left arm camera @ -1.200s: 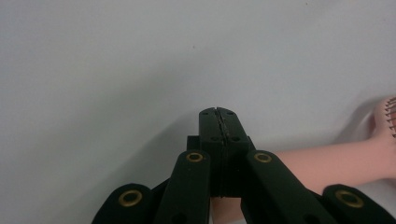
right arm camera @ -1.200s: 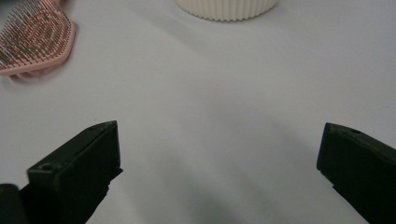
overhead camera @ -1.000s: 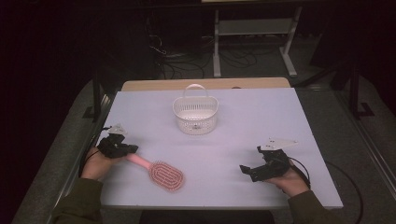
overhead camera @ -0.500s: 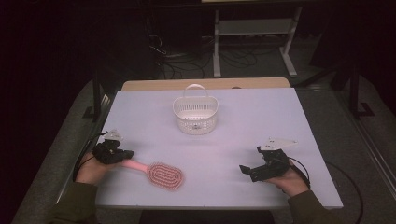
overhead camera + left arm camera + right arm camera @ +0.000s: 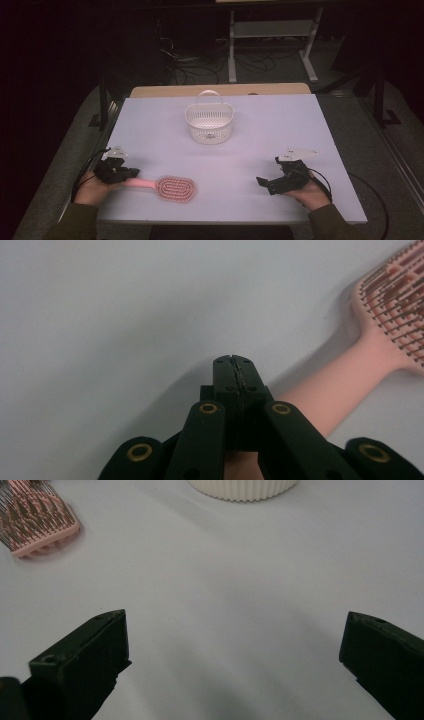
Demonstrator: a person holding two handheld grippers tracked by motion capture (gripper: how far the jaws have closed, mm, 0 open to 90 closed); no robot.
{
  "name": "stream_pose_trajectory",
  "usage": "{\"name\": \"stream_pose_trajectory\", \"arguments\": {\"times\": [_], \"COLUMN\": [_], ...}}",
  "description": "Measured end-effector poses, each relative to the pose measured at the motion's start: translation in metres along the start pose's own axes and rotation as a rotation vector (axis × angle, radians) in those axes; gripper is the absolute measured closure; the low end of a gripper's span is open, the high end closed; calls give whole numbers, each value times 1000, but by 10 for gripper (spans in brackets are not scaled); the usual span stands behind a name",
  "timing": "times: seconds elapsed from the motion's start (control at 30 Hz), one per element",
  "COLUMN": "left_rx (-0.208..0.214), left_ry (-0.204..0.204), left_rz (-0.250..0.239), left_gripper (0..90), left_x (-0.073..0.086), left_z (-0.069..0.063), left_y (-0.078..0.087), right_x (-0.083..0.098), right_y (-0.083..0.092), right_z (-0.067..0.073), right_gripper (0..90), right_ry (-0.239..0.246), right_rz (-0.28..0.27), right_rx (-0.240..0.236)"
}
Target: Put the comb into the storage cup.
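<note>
The desk (image 5: 310, 125) carries a pale lilac-white top, with a strip of light wood exposed along its far edge. A white perforated basket (image 5: 209, 122) with an upright loop handle stands at centre, toward the far side. A pink hairbrush (image 5: 167, 187) lies flat near the front left, bristles up, its handle pointing toward the left edge. Basket and hairbrush are well apart. The desk's right half is bare surface.

We are looking past the pale table (image 5: 300, 130) into a dim room — cables (image 5: 190, 65) trailing across grey floor (image 5: 350, 95).
</note>
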State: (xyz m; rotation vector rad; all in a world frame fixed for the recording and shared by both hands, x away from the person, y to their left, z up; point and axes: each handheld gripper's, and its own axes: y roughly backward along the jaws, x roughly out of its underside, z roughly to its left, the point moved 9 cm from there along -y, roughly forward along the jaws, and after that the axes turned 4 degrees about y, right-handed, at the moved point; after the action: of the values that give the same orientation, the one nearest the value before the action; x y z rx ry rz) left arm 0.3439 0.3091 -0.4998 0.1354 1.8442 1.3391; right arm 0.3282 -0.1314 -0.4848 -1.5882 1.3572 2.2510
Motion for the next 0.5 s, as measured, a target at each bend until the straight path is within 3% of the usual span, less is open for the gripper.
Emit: {"name": "stream_pose_trajectory", "arguments": {"times": [0.5], "left_rx": [3], "left_ry": [-8], "left_rz": [22], "left_gripper": [900], "left_x": [19], "left_z": [-8], "left_y": [9], "right_x": [0], "right_y": [-1], "right_z": [1], "right_gripper": [0], "right_ry": [-1], "right_rz": [4], "right_rx": [-2]}}
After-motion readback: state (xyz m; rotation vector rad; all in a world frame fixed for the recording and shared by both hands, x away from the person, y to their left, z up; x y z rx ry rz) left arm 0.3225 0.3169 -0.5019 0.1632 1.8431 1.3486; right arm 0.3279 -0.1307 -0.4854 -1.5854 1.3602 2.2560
